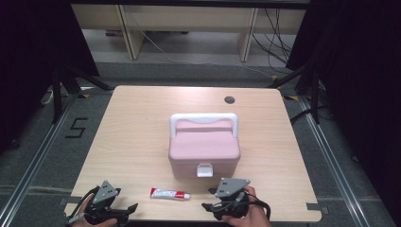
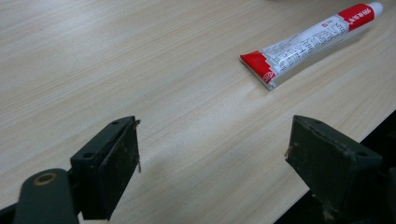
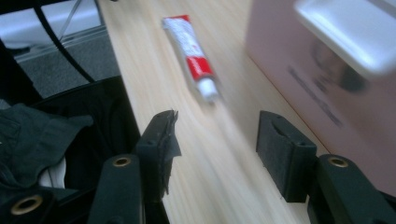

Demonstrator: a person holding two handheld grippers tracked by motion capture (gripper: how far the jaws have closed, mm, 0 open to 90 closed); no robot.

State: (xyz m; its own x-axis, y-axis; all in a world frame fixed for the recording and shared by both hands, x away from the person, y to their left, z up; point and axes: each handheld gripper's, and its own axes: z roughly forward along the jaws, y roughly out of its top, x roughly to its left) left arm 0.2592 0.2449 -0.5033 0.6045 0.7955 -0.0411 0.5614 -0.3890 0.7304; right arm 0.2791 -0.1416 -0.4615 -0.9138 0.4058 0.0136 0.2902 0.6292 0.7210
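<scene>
A red and white tube (image 1: 169, 194) lies flat near the table's front edge, between my two grippers. Behind it stands a pink box (image 1: 204, 144) with a white handle and a white front latch (image 1: 204, 170), lid down. My left gripper (image 1: 131, 209) rests at the front left corner, jaws open and empty; in the left gripper view (image 2: 215, 135) the tube (image 2: 308, 42) lies ahead to the right. My right gripper (image 1: 208, 198) is at the front right, pointing left. In its view (image 3: 217, 126) the jaws stand open with nothing between them, the tube (image 3: 191, 56) ahead, the box (image 3: 303, 79) to the right.
The wooden table (image 1: 132, 132) has a small cable hole (image 1: 229, 100) at the back right. Dark curtains and stand legs flank it. In the right gripper view the table's front edge runs just left of the jaws, with dark clothing below.
</scene>
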